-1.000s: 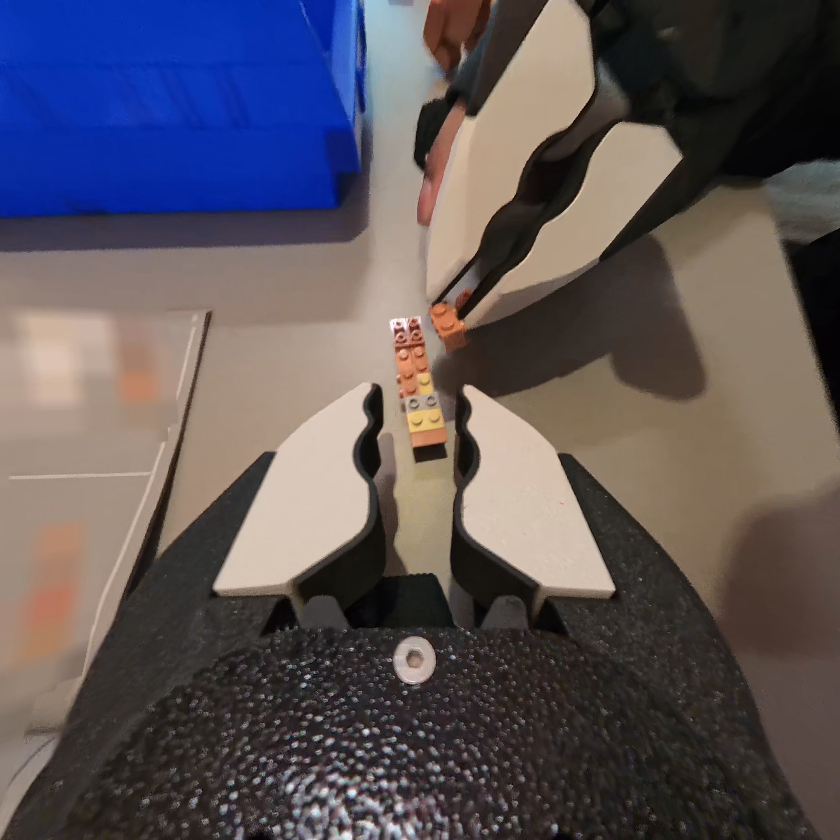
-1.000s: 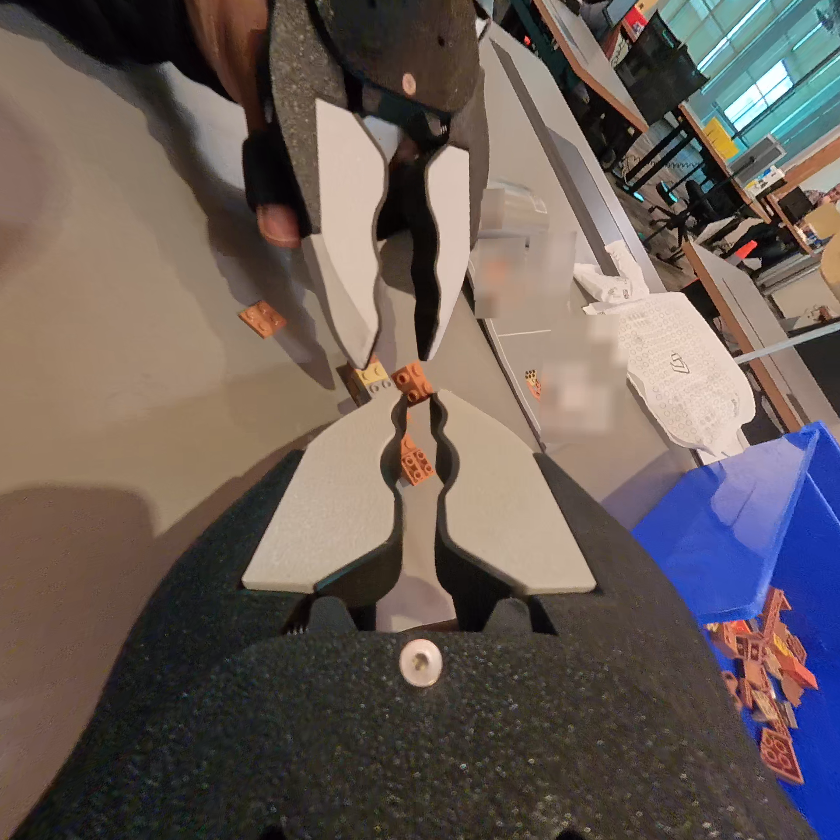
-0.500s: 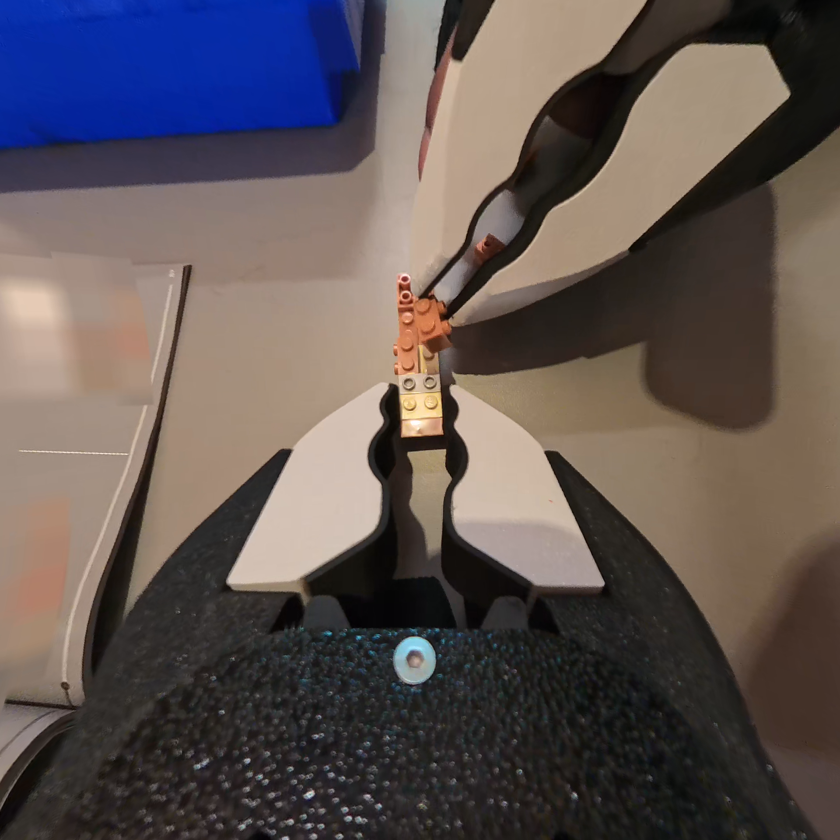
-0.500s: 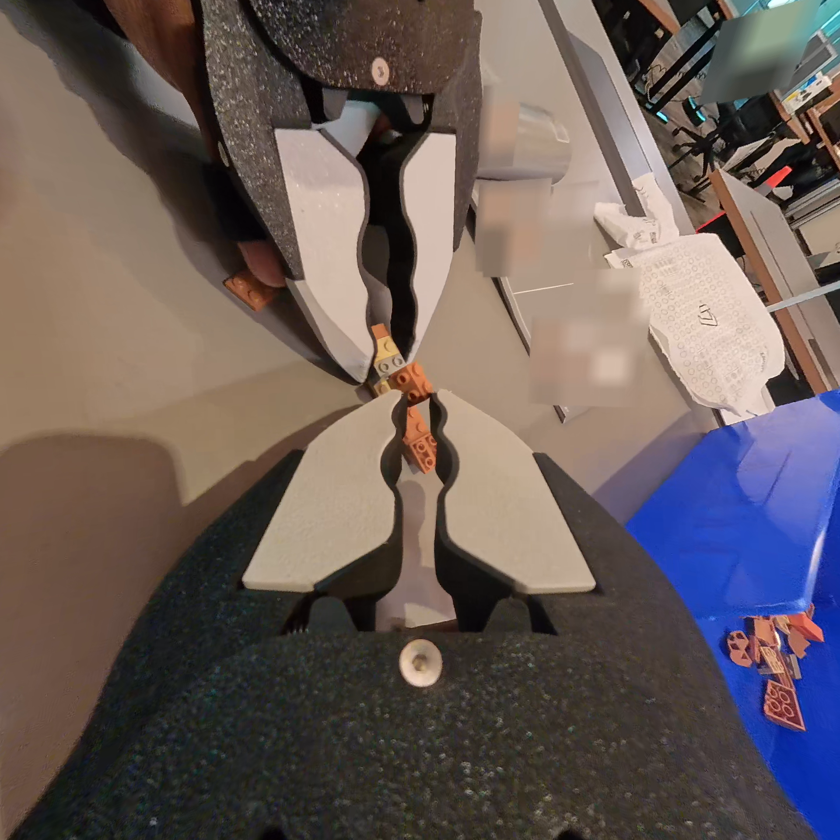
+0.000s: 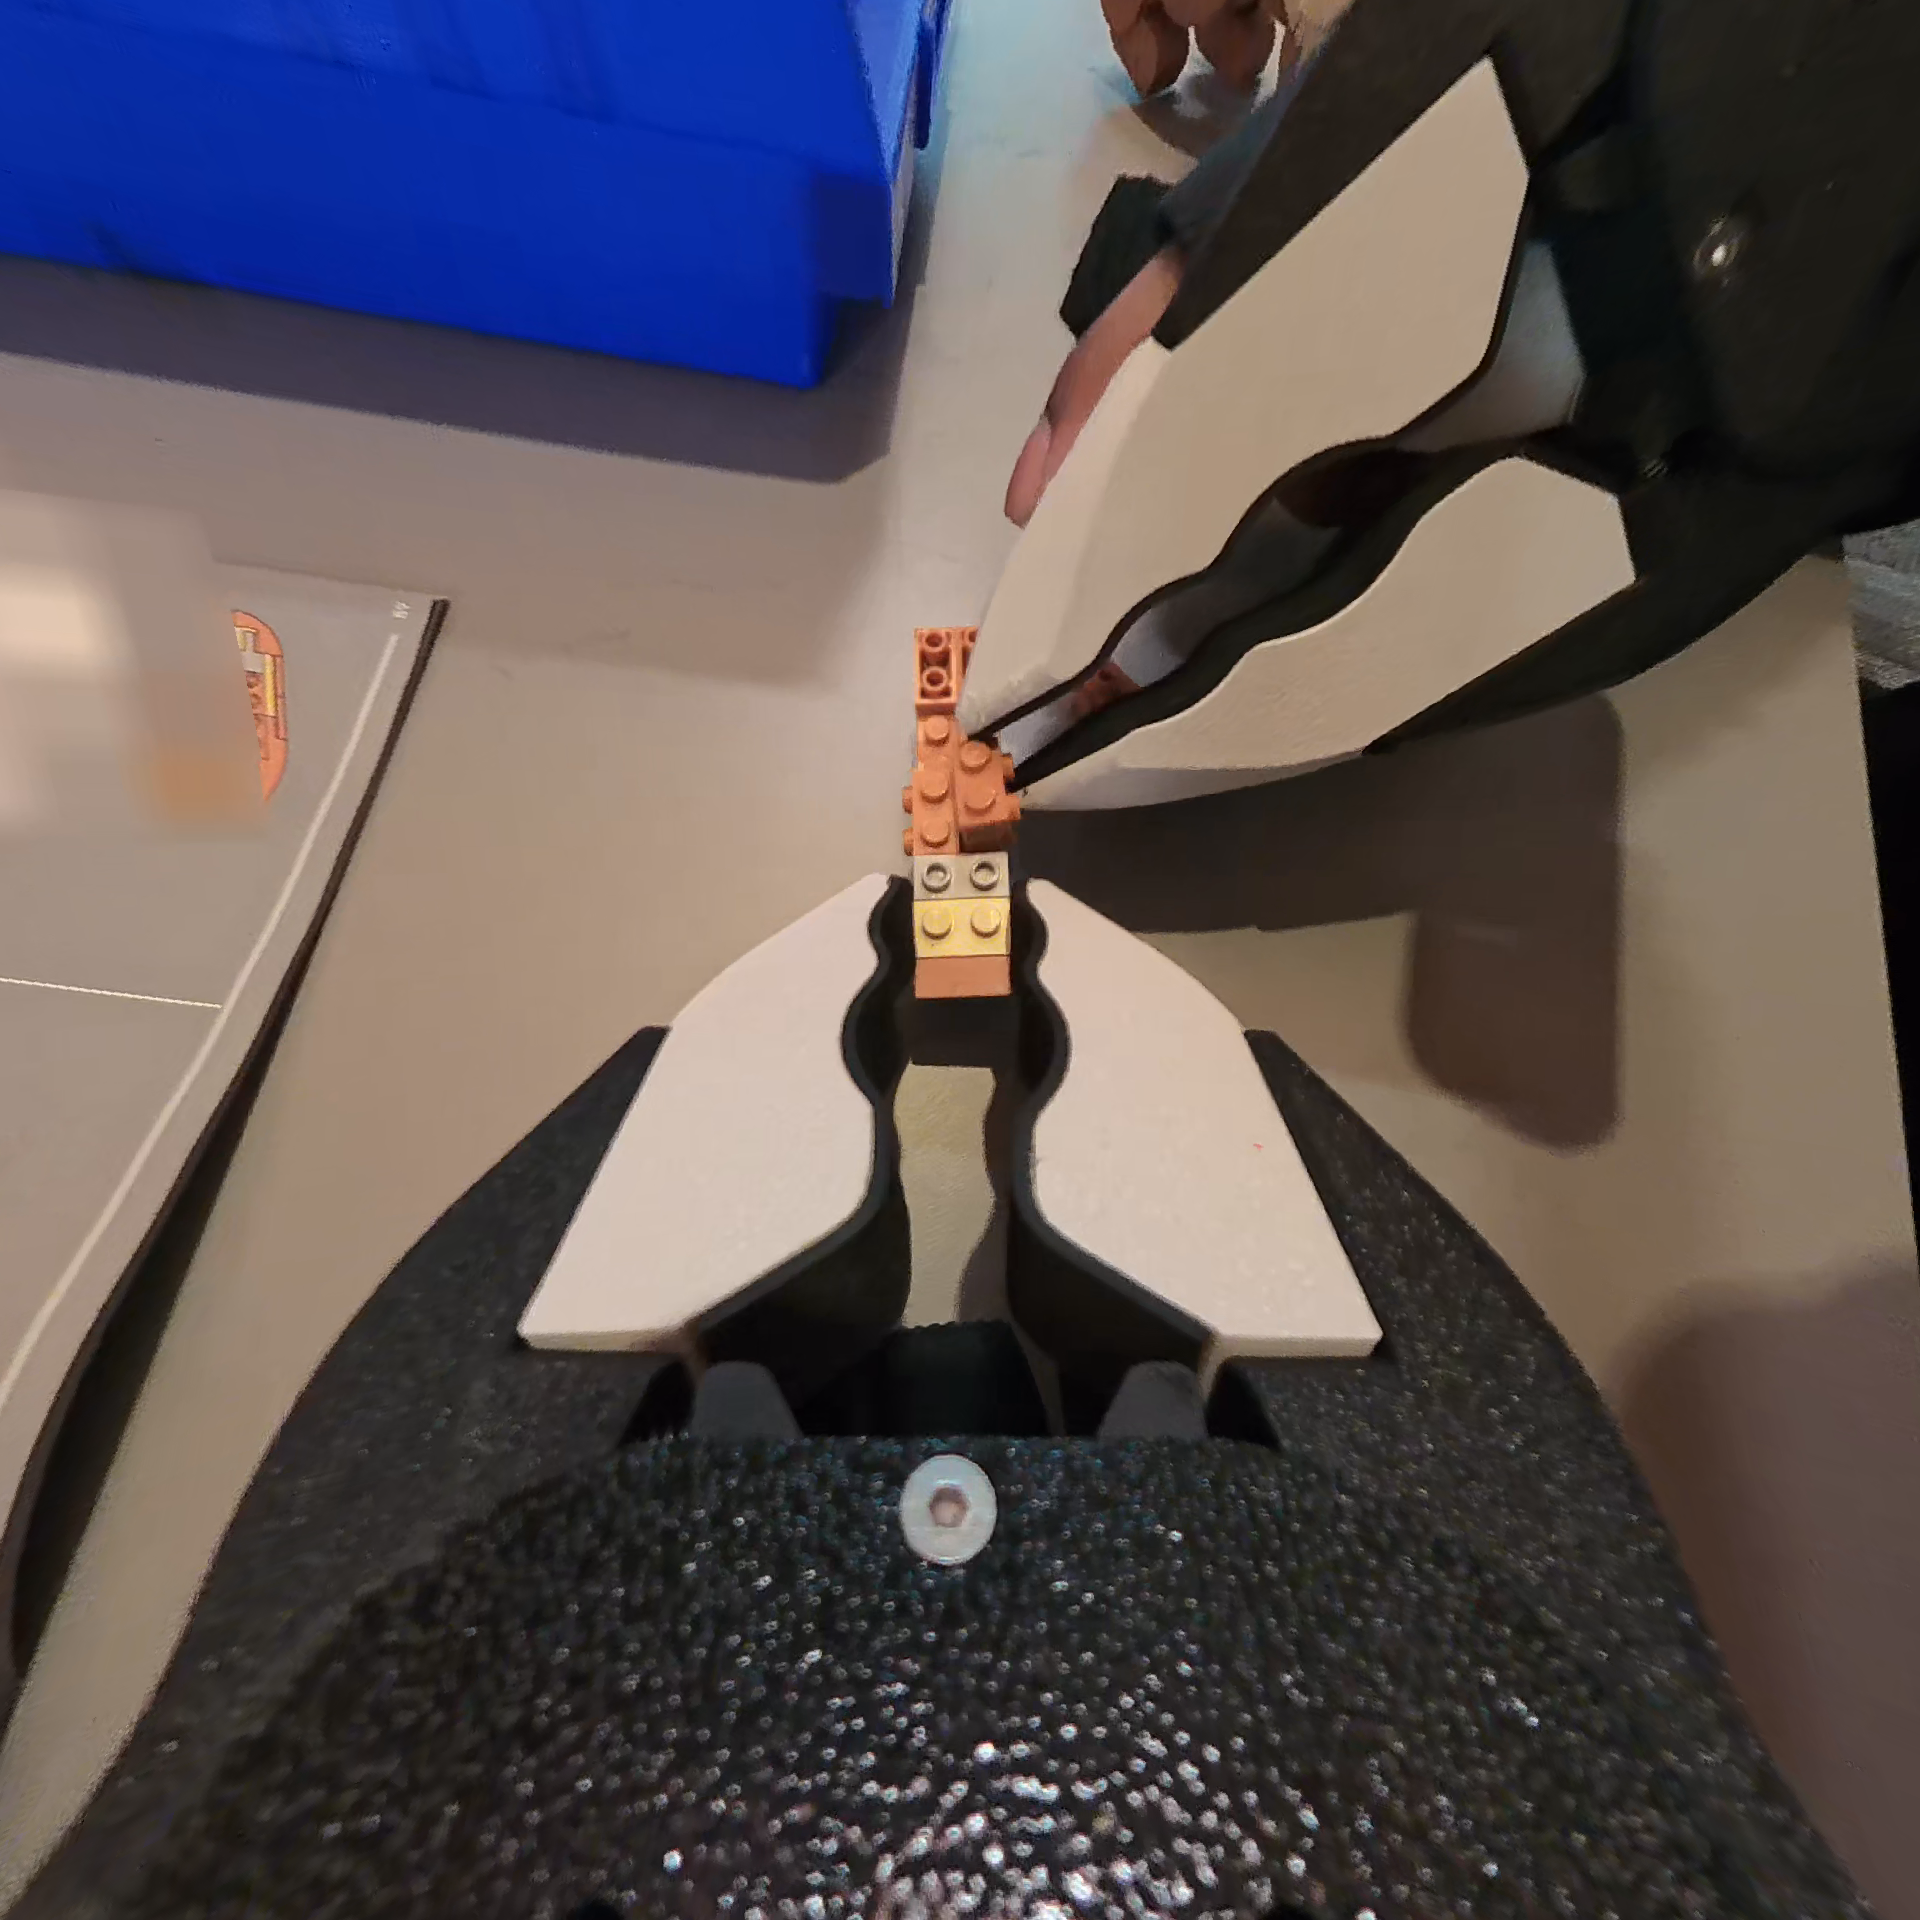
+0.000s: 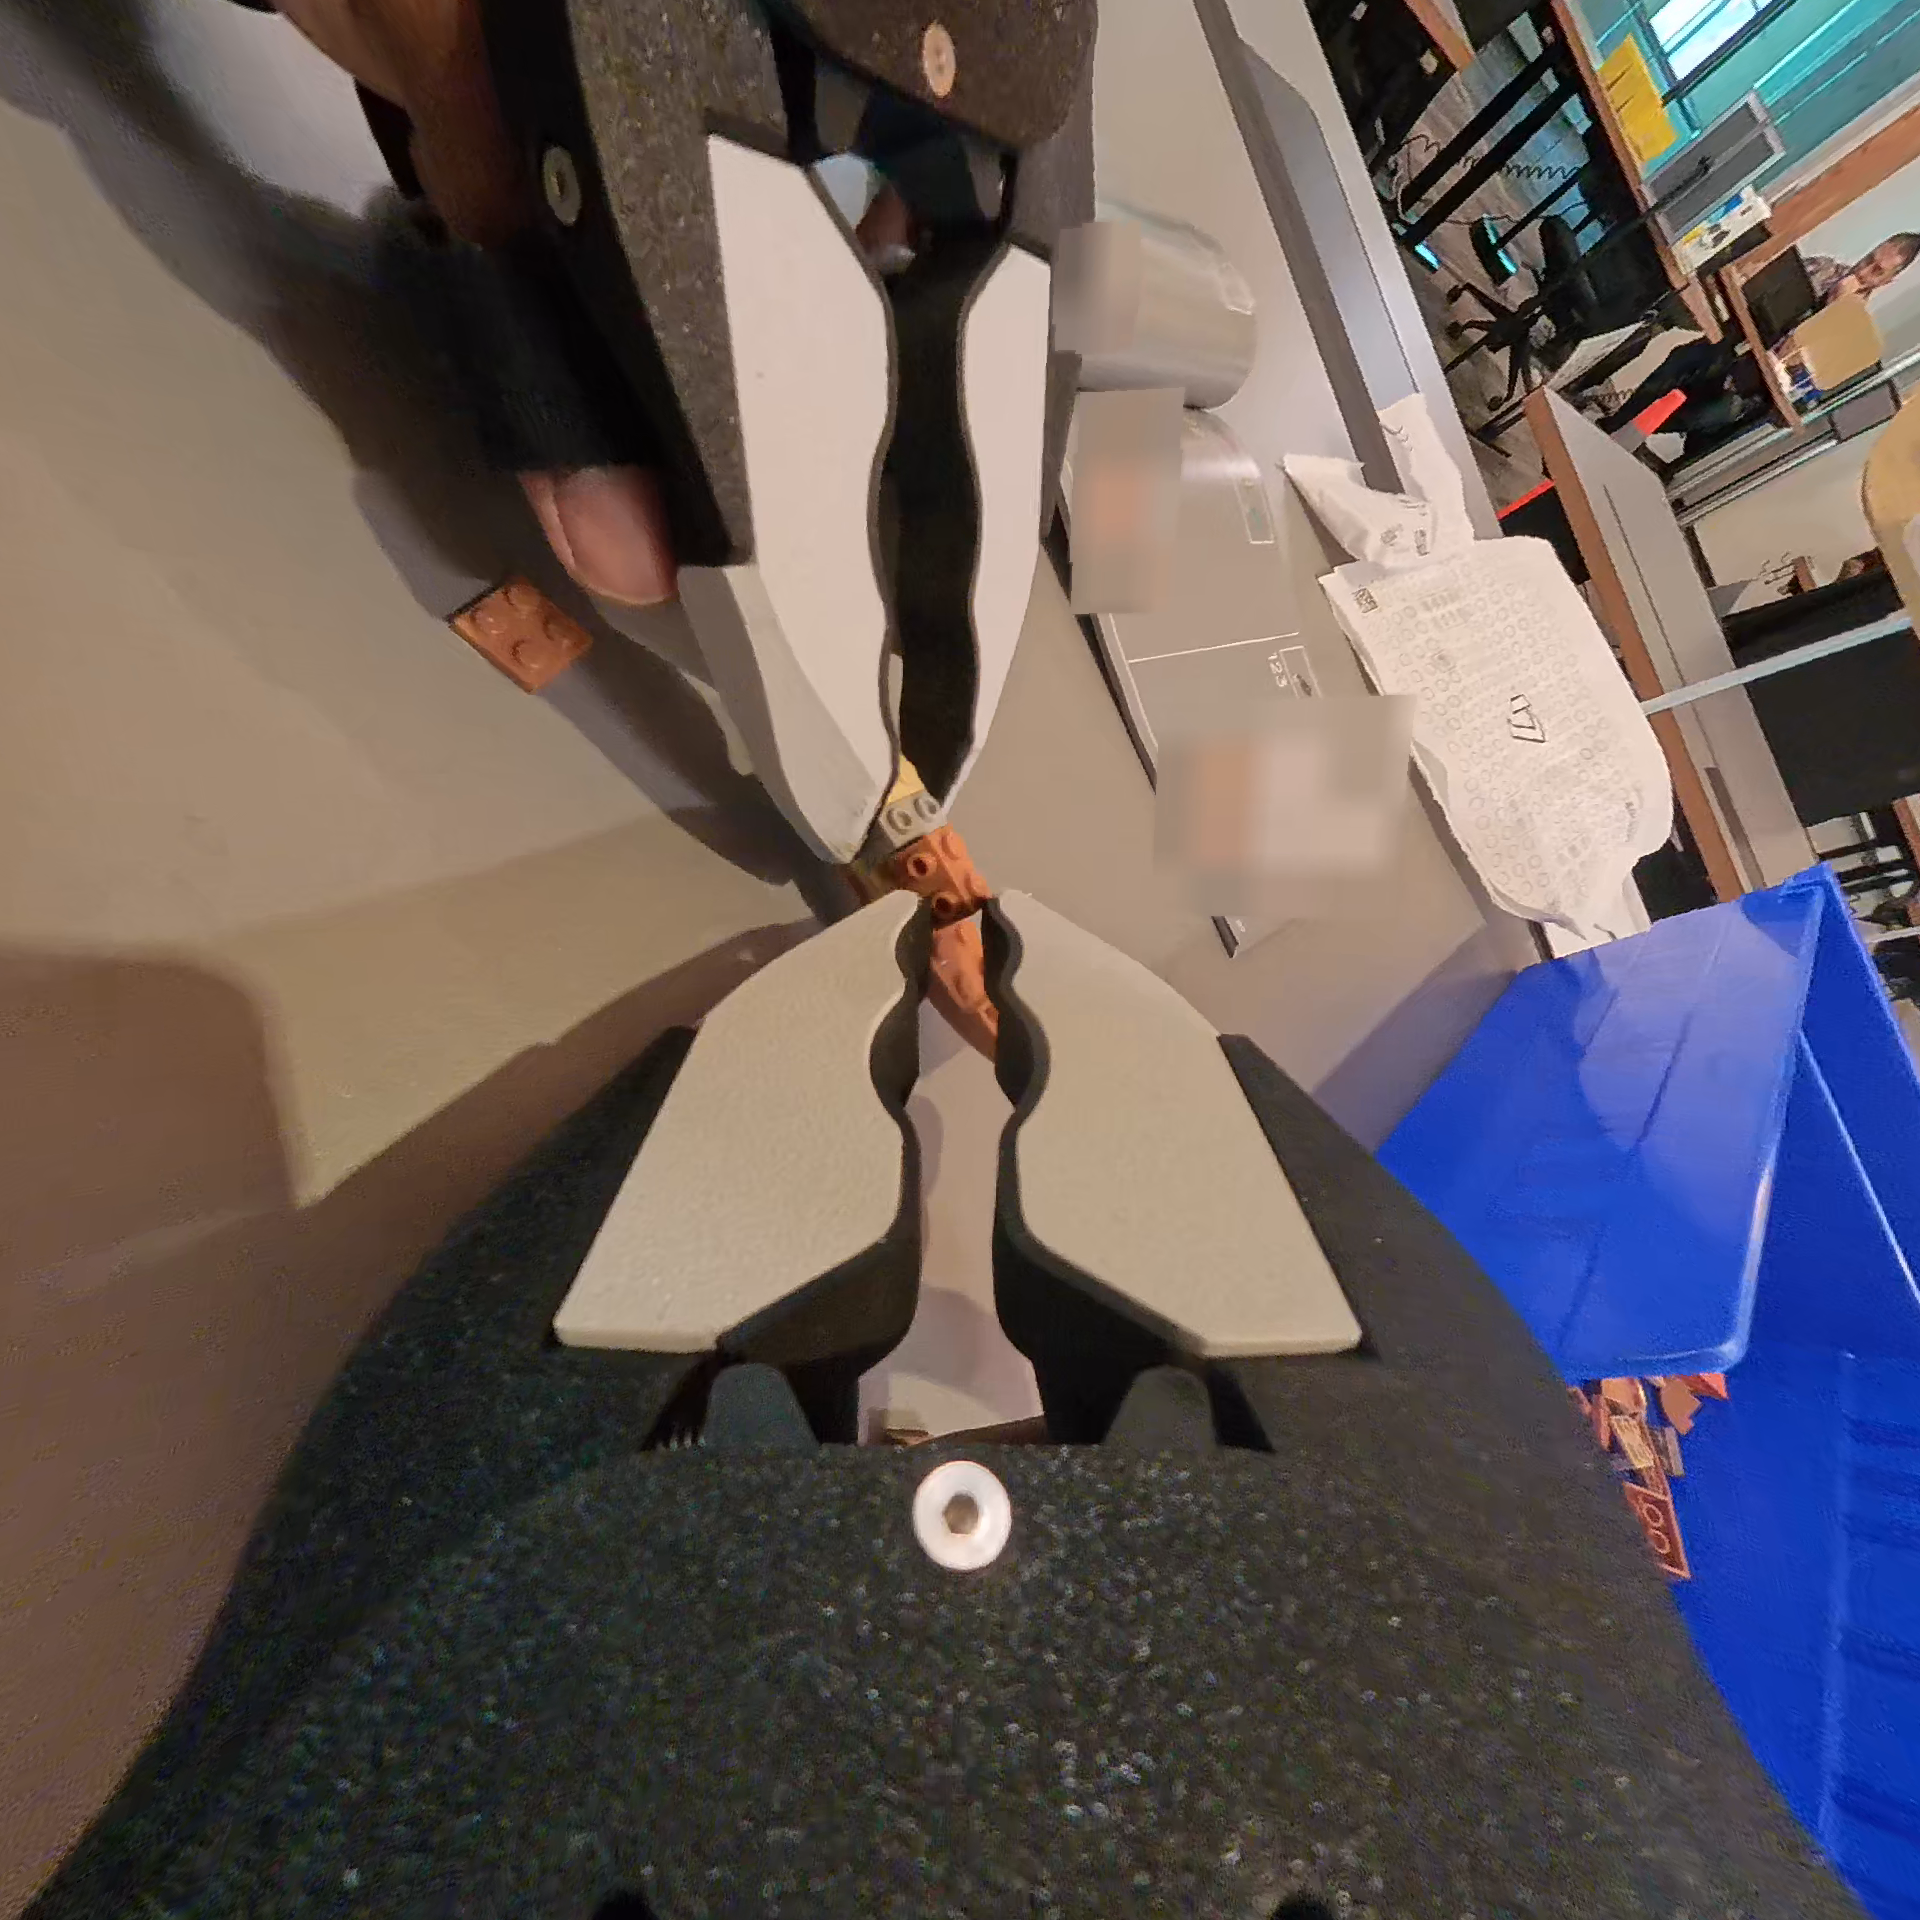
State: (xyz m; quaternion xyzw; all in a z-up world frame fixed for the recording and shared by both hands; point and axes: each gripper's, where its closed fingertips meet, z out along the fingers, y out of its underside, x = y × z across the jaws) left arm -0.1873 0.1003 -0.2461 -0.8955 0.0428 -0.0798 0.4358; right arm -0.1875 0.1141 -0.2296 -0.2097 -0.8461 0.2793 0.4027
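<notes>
Now the left claw (image 5: 961,935) grips the near end of a brick strip (image 5: 951,831) lying straight ahead. The right claw (image 6: 951,914) pinches a small orange brick (image 5: 985,795) against its far end.

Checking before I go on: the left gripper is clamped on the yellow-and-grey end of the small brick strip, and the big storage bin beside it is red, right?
Not quite: the plastic storage bin is blue, not red, as the left wrist view shows. The left gripper is indeed clamped on the yellow-and-grey end of the small brick strip.

Bare table (image 5: 623,727) lies open left of the brick strip (image 5: 951,800); blue bin (image 5: 468,177) blocks behind.
</notes>
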